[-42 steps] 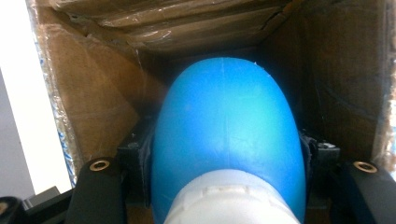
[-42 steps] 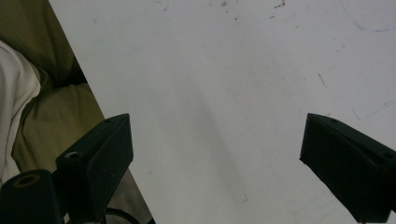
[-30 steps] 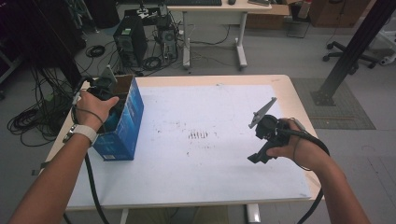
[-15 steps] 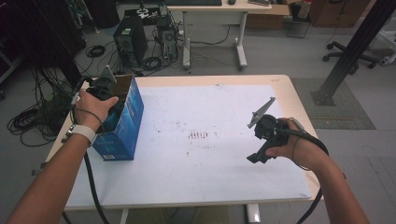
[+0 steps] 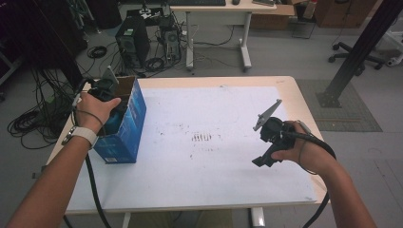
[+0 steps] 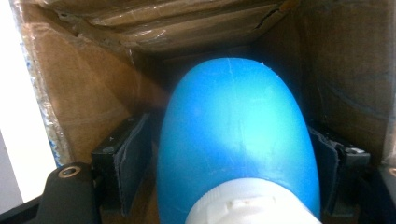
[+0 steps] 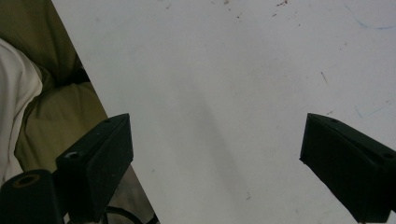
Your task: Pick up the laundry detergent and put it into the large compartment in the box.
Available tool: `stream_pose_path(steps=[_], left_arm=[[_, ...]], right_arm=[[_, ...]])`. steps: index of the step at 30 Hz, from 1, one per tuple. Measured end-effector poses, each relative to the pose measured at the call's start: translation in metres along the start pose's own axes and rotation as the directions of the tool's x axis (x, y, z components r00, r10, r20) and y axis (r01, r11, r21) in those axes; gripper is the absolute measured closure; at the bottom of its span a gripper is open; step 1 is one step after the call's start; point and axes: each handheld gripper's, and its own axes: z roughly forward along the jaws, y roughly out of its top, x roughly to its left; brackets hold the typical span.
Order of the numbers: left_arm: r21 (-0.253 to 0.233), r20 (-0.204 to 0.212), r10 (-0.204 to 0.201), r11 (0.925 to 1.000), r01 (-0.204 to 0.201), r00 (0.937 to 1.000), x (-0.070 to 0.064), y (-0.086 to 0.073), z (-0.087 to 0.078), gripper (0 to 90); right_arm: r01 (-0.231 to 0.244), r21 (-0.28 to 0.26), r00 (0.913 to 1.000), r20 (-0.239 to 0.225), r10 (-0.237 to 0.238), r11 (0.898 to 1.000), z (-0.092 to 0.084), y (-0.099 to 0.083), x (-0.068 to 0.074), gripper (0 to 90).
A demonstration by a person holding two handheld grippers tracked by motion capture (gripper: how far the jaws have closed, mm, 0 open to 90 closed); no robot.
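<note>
Your table (image 5: 223,190) carries the blue box (image 5: 124,137) at its left edge; inside, the blue bottle (image 6: 238,135) sits between your left gripper (image 6: 233,154), jaws just opening, apparently clear. Your right gripper (image 7: 215,163) hovers wide open, empty.

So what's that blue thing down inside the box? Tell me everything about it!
It's a blue bottle that looks like smooth, shiny plastic, with a rounded body and a white cap at the end nearest the camera. It sits deep in the open cardboard box, brown inside and blue outside, at the table's left edge. The left gripper has just been opening; its black jaws stand either side of the bottle with small gaps.
</note>
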Motion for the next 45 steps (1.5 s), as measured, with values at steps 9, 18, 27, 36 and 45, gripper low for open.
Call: stream_pose_path(steps=[9,18,27,36,45], left_arm=[[0.001,0.005,-0.001,1.0,0.001,1.0,-0.001,0.0,-0.003,22.9],[-0.006,0.022,-0.005,1.0,0.005,0.9998,0.001,-0.003,-0.008,22.8],[-0.005,0.029,-0.001,1.0,0.001,0.9996,0.001,-0.005,-0.013,22.8],[-0.011,0.034,0.005,0.9999,-0.004,0.9994,0.0,-0.006,-0.02,22.7],[-0.003,0.03,0.009,1.0,-0.009,0.9995,-0.001,-0.008,-0.025,18.0]], right_arm=[[0.007,-0.001,1.0,-0.003,-0.007,1.0,0.001,0.002,0.0,9.5],[0.013,-0.002,0.9999,-0.003,-0.013,1.0,0.001,0.004,0.001,9.4],[0.015,-0.002,0.9999,-0.001,-0.015,1.0,0.0,0.005,0.003,9.4],[0.021,-0.004,0.9998,0.001,-0.021,1.0,-0.001,0.007,0.005,9.4],[0.024,-0.007,0.9997,0.001,-0.024,1.0,-0.002,0.007,0.007,9.4]])
